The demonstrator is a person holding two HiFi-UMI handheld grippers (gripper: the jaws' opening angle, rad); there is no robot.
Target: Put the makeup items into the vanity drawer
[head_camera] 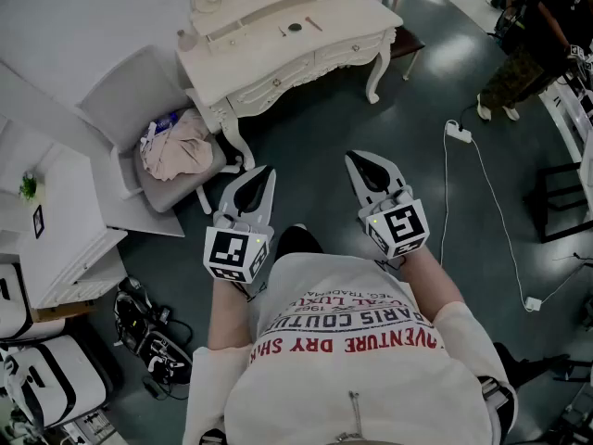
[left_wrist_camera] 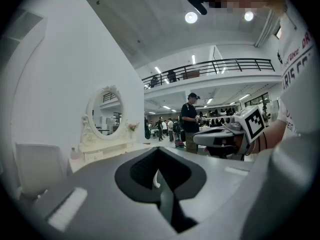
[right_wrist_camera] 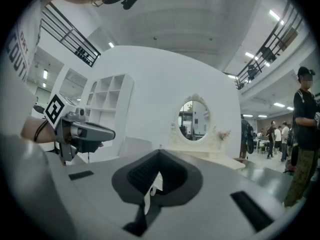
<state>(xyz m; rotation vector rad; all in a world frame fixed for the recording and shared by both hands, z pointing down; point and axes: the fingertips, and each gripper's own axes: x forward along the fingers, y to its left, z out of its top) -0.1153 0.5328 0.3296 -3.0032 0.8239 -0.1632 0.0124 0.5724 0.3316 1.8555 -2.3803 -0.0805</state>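
The cream vanity (head_camera: 250,58) stands ahead of me across the dark floor, its front drawers (head_camera: 347,54) closed. On its top lie a small dark round item (head_camera: 295,27) and a thin stick (head_camera: 313,23). I hold both grippers at chest height, well short of the vanity. My left gripper (head_camera: 263,171) is shut with nothing in it, and so is my right gripper (head_camera: 356,158). The left gripper view shows its closed jaws (left_wrist_camera: 159,150), the vanity's oval mirror (left_wrist_camera: 105,115) and the right gripper (left_wrist_camera: 225,134). The right gripper view shows its closed jaws (right_wrist_camera: 160,152) and the mirror (right_wrist_camera: 194,120).
A grey chair (head_camera: 125,109) with a pink cloth bundle (head_camera: 178,153) stands left of the vanity. A white shelf unit (head_camera: 65,221) is at the left, with bags and cables (head_camera: 148,334) below it. A power strip (head_camera: 458,133) and its cord lie at the right. People (head_camera: 528,54) stand at the far right.
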